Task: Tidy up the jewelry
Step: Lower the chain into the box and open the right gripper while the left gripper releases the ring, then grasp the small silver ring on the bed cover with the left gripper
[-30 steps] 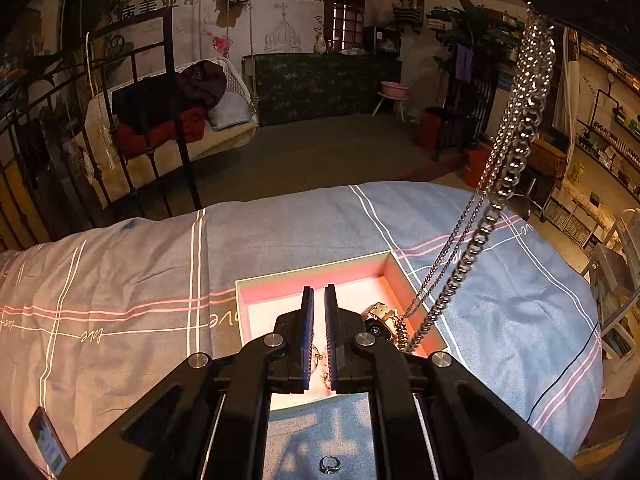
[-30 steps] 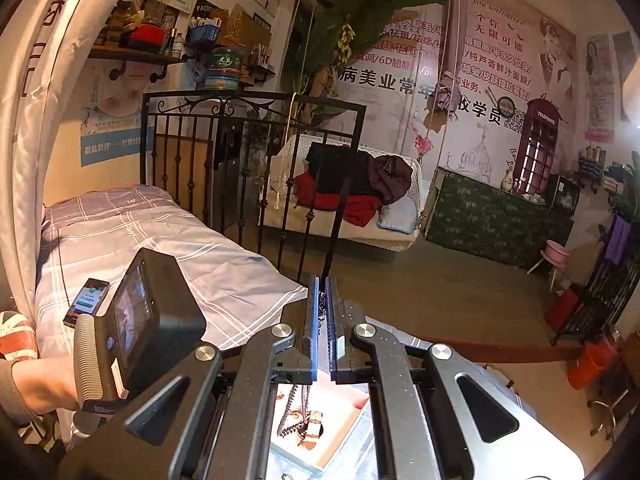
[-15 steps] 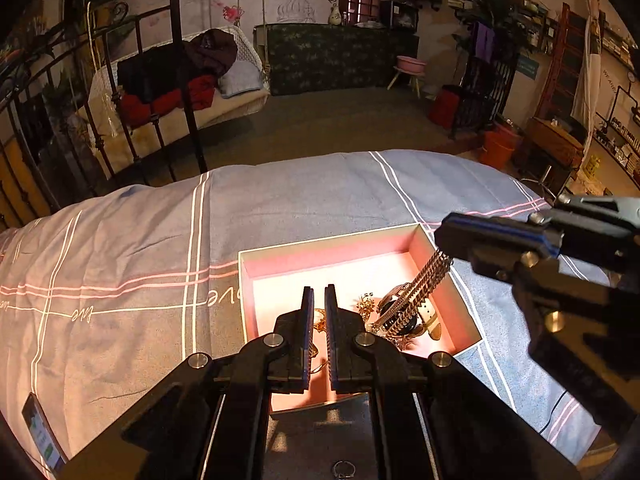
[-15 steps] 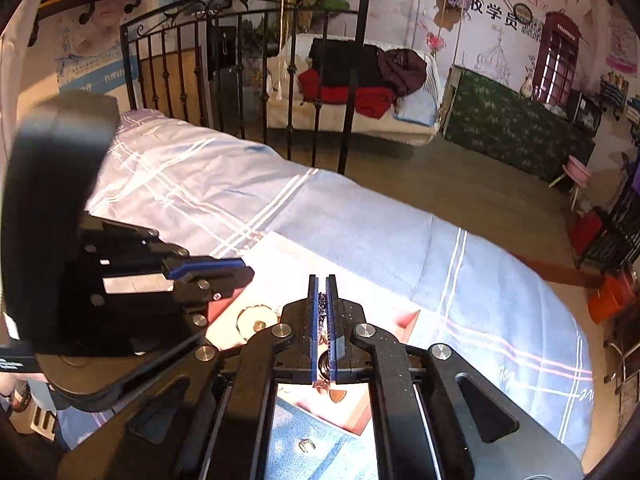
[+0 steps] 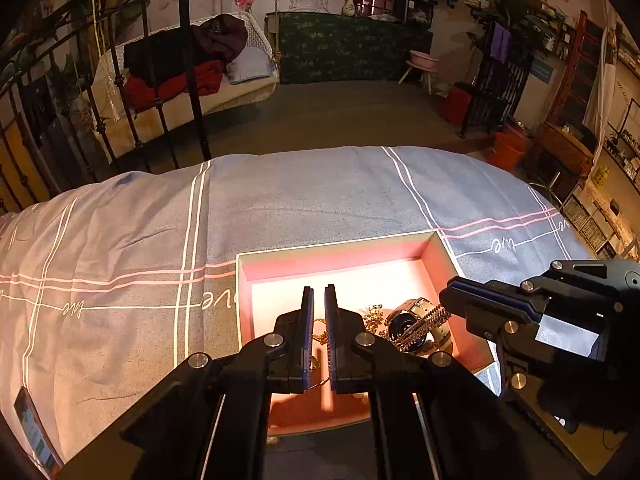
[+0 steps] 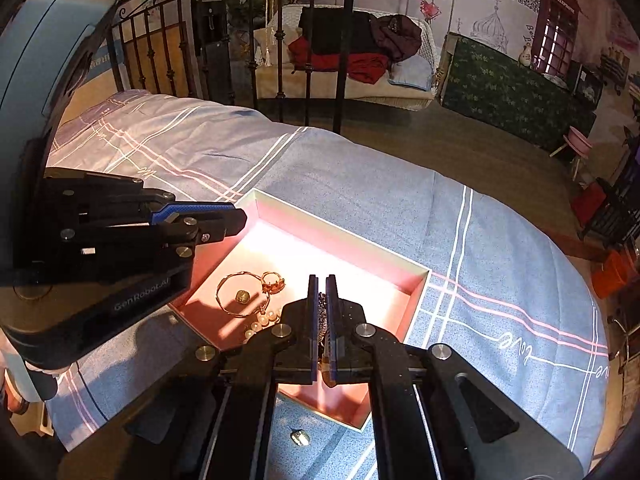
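An open pink box [image 5: 340, 252] [image 6: 416, 280] lies on the blue bedspread. It holds a watch [image 5: 412, 320], a gold bangle [image 6: 236, 296], a gold ring [image 6: 274, 280] and pearls [image 6: 260, 322]. My right gripper [image 6: 319, 300] [image 5: 446, 304] is shut on a silver chain [image 5: 426, 322] [image 6: 322, 320], low over the box's right side, the chain draped onto the watch. My left gripper [image 5: 319, 316] [image 6: 240, 218] hovers over the box's near left part, jaws almost closed with nothing between them. A small ring [image 6: 300, 437] lies on the bedspread outside the box's near edge.
A phone [image 5: 34, 434] lies on the bedspread at the near left. A black iron bed frame [image 5: 188, 60] stands behind the bed, with a swing seat of clothes [image 5: 192, 64] beyond. The bed edge drops off at the right [image 5: 568, 216].
My right gripper has come down with the chain from high above to just over the box, and the chain now rests on the watch. The left gripper has stayed over the box.
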A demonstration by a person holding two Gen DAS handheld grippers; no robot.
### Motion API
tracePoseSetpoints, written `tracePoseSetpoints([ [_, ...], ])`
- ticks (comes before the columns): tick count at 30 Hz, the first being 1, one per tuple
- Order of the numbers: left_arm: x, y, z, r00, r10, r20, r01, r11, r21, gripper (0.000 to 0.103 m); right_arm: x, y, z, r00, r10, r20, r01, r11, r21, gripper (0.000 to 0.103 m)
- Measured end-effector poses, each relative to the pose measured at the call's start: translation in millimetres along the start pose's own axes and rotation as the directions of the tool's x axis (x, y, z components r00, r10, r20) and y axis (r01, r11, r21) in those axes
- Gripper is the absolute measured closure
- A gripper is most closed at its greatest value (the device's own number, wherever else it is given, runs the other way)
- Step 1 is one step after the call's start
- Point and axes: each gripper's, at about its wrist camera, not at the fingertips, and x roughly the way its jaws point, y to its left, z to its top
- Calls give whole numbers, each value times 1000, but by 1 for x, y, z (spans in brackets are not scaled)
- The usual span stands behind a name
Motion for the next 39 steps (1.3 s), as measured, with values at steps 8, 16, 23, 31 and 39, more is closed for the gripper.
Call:
tracePoseSetpoints([
  [8, -7, -3, 12, 999, 16, 40, -16, 1000, -1, 5, 2, 8, -10, 999, 29, -29, -29, 1000, -9, 26],
  [16, -36, -2, -33, 998, -23, 60, 20, 998, 54, 7, -39, 2, -63, 999, -19, 35, 16, 997, 74, 12],
  [23, -35, -18, -115, 998, -25, -49, 29, 996, 80, 6, -34, -7, -137, 997, 11, -72, 6, 973, 229, 12],
  [31, -18, -36, -141, 995, 22, -98, -13, 995, 100, 8, -29, 1, -158, 996, 23, -92, 1, 967, 256, 12],
  [39, -21, -33, -141, 996, 16, -87, -8, 996, 88, 10, -31, -2, -160, 996, 13, -83, 10, 964, 266, 12],
])
